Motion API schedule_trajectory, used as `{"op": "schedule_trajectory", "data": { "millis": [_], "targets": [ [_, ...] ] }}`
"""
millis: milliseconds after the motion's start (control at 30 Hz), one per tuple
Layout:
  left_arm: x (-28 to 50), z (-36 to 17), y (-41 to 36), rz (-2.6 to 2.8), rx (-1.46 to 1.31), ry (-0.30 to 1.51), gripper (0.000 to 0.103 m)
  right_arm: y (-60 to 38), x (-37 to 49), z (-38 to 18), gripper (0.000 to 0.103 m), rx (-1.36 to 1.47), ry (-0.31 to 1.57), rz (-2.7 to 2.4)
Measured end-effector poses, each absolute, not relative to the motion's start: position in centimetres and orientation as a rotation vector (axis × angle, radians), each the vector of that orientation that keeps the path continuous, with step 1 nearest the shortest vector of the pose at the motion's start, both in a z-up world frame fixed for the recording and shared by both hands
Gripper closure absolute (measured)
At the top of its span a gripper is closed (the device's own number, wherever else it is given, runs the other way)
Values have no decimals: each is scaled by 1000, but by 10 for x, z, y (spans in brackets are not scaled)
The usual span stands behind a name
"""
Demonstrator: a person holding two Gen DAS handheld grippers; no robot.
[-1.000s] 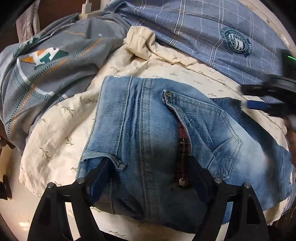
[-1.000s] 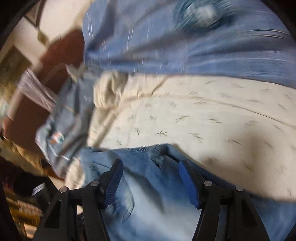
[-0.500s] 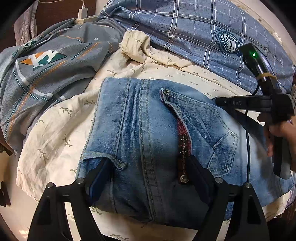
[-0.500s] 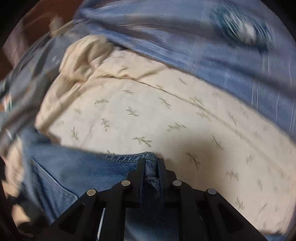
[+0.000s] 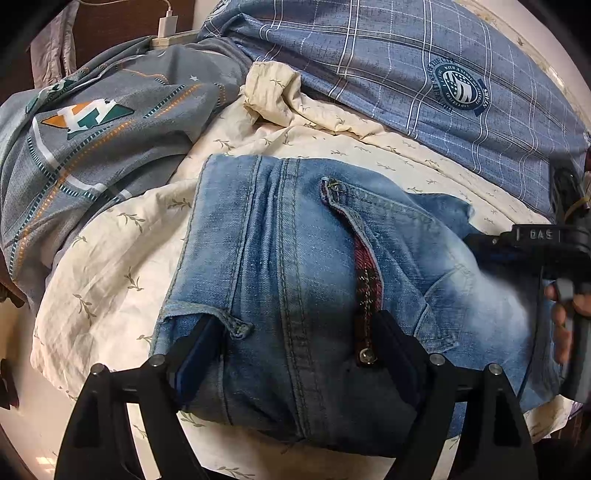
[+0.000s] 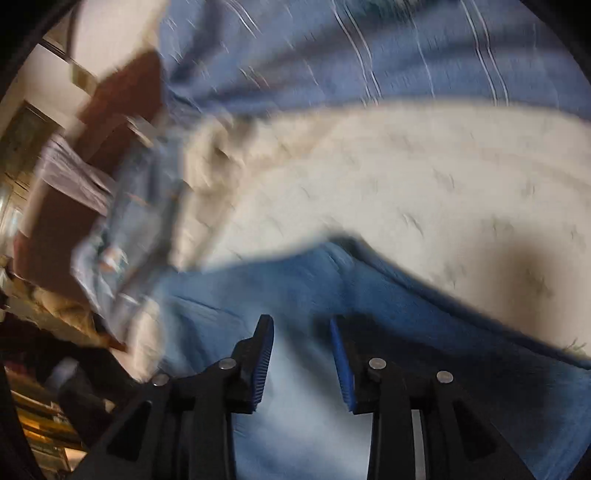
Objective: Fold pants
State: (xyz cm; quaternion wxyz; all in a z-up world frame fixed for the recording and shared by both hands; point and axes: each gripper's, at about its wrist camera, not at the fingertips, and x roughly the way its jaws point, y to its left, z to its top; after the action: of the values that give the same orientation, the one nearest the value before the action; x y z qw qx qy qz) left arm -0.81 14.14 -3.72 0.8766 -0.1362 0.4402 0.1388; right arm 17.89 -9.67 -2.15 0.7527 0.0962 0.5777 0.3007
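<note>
Blue jeans (image 5: 295, 258) lie folded on a cream sheet (image 5: 110, 258), pocket and plaid lining facing up. My left gripper (image 5: 295, 325) stands open and wide at the near end, its fingers pressed into the denim on either side of a thick fold. The right gripper's black body (image 5: 535, 236) sits at the jeans' right edge, held by a hand (image 5: 561, 317). In the blurred right wrist view the right gripper (image 6: 300, 325) hovers over the jeans (image 6: 295, 288). Its jaws are opening, and nothing is pinched between the blue pads.
A blue plaid quilt (image 5: 406, 74) lies beyond the sheet and a grey patterned quilt (image 5: 92, 147) to the left. A white charger (image 5: 168, 27) lies at the back. Brown furniture (image 6: 55, 240) stands to the left in the right wrist view.
The right gripper closed on the jeans' edge half a second ago and now stands apart, off the edge. A denim flap now lies at the right. The left gripper has not moved.
</note>
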Motion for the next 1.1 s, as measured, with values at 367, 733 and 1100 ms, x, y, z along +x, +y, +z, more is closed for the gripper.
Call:
{"op": "schedule_trajectory", "data": {
  "millis": [367,733,1100],
  "targets": [
    [-9,-29,146,266,-297,937,18,-151,144,6,36,210,1120,478],
    [-13,-32,141,334,-135,1053,18,-213,94,-11,29,480,1114,543],
    [-18,-28,150,341,-187,1046,18,-422,127,-39,43,1024,989,318]
  ]
}}
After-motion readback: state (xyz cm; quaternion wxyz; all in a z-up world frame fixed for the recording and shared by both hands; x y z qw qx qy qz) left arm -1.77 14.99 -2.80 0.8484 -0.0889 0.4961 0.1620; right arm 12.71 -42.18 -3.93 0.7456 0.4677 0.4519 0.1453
